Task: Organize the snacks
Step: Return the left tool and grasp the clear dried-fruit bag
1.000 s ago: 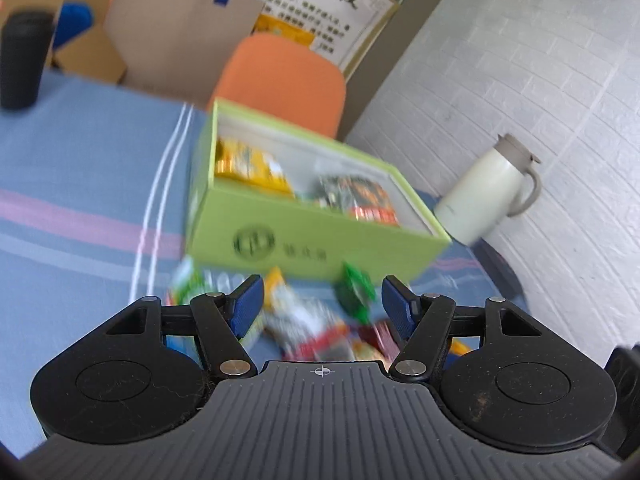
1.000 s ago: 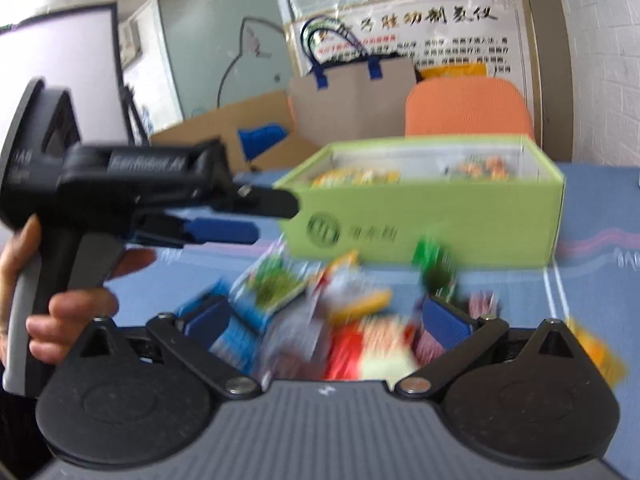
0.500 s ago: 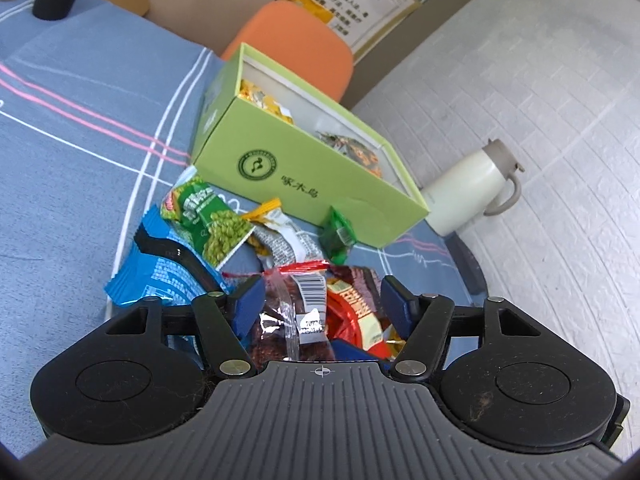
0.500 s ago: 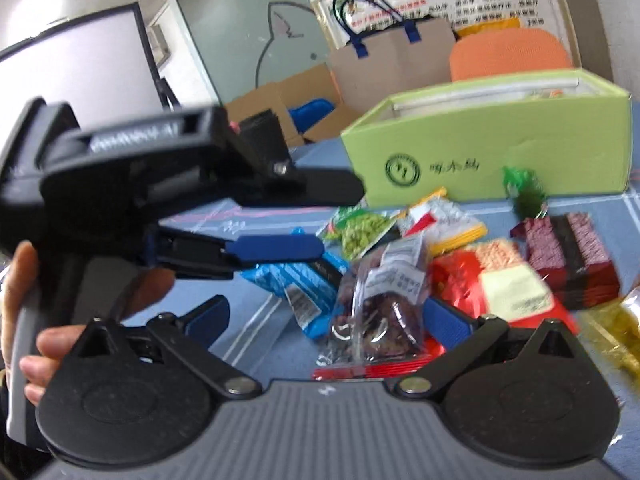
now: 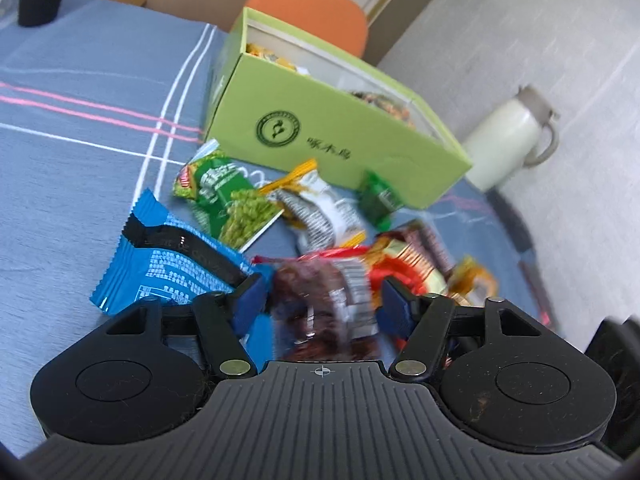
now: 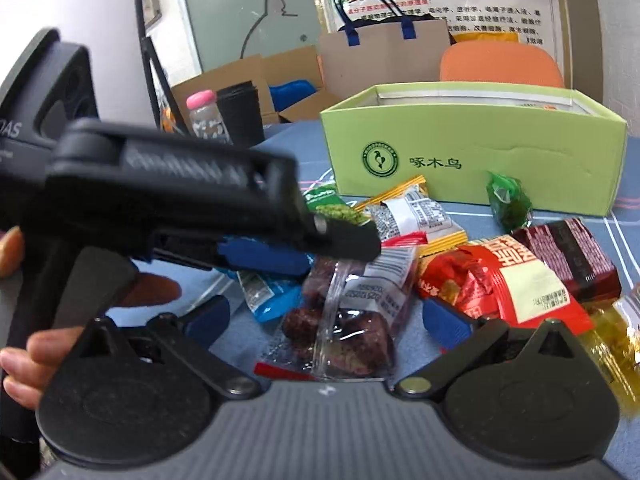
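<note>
A pile of snack packets lies on the blue tablecloth in front of a light green open box [image 5: 332, 136] [image 6: 472, 160] that holds several packets. My left gripper [image 5: 322, 300] is open, its fingers on either side of a clear packet of dark red dates [image 5: 320, 304] [image 6: 352, 312]. My right gripper [image 6: 326, 320] is open just in front of the same packet. Around it lie a blue packet [image 5: 168, 264], a green pea packet [image 5: 228, 200], a white and orange packet [image 6: 412, 216], a red packet [image 6: 500, 280], a dark red packet [image 6: 568, 256] and a small green candy [image 6: 508, 200].
A white thermos jug [image 5: 508, 136] stands right of the box. An orange chair [image 5: 308, 8] is behind it. A black cup [image 6: 240, 116] and a pink-capped bottle [image 6: 204, 116] stand at the back left. A paper bag [image 6: 384, 56] and cardboard boxes sit behind the table.
Both grippers have come down and closer to the snack pile. The left gripper's fingers now straddle the date packet. The view has tilted from the box down to the packets.
</note>
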Action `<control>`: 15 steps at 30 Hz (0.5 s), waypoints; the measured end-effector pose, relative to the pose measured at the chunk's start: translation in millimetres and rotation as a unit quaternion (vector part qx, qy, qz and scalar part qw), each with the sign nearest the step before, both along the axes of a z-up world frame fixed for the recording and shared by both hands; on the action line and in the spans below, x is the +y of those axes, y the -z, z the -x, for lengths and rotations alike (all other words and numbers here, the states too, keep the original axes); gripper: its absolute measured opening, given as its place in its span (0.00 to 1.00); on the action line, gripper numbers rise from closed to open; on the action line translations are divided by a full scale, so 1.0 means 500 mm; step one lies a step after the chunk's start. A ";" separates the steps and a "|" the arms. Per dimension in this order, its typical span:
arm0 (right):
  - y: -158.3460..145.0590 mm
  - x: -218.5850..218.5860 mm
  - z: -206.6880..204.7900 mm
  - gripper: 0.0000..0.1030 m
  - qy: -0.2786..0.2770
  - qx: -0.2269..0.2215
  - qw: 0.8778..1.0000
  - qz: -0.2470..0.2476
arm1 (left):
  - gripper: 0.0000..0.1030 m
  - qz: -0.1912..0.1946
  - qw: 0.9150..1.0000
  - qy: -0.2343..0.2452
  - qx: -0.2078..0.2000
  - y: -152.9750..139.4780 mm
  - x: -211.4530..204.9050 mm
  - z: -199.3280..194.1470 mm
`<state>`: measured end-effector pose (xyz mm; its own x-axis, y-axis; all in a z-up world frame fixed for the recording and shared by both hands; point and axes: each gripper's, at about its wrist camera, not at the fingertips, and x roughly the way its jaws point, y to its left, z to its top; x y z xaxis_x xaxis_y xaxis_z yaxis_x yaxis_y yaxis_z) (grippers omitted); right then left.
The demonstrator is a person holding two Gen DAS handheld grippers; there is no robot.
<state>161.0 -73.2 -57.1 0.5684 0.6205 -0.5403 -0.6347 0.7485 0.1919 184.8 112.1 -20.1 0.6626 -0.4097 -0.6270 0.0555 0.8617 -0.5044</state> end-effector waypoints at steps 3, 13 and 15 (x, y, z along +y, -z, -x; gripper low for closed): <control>0.009 0.012 -0.002 0.99 -0.010 0.007 1.000 0.005 | 0.39 -0.021 0.999 0.025 0.002 0.005 -0.008 0.006; 0.023 0.008 0.012 0.99 0.006 -0.007 1.000 -0.002 | 0.38 -0.021 0.999 0.024 0.015 0.017 -0.016 0.009; 0.023 0.008 0.013 0.99 0.007 -0.006 1.000 -0.003 | 0.39 -0.016 0.999 0.023 0.015 0.018 -0.014 0.008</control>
<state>154.7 -69.4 -68.7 0.5839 0.6155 -0.5293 -0.6266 0.7563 0.1883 180.5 105.3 -29.1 0.6242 -0.4178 -0.6602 0.0800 0.8748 -0.4779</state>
